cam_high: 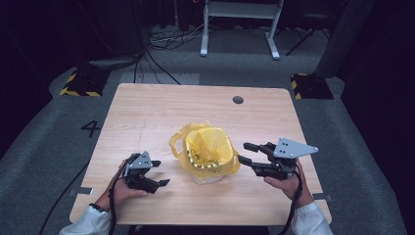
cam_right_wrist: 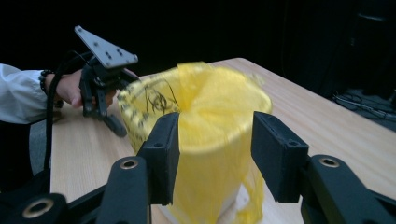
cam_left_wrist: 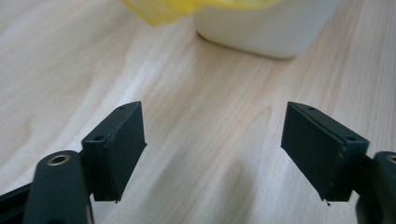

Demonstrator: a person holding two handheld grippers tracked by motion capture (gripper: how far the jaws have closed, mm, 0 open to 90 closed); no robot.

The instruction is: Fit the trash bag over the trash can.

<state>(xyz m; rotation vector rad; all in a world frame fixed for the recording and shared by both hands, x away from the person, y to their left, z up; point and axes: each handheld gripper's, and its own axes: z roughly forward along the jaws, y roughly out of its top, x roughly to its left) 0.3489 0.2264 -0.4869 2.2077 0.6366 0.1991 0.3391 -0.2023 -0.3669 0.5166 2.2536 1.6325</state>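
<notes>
Though bag [cam_high: 208, 147] hides most of bin [cam_left_wrist: 266, 28], both claws open, L [cam_high: 155, 172], R [cam_high: 248, 152].

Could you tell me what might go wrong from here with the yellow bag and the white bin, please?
1. The yellow bag lies loosely over the white bin, bunched higher on one side, so it may slip back off the rim.
2. Both the left gripper and the right gripper stand open beside it with nothing held; a careless regrasp could pinch only thin film and tear it.
3. The bin looks light, so a sideways tug may tip or slide it on the table.
</notes>
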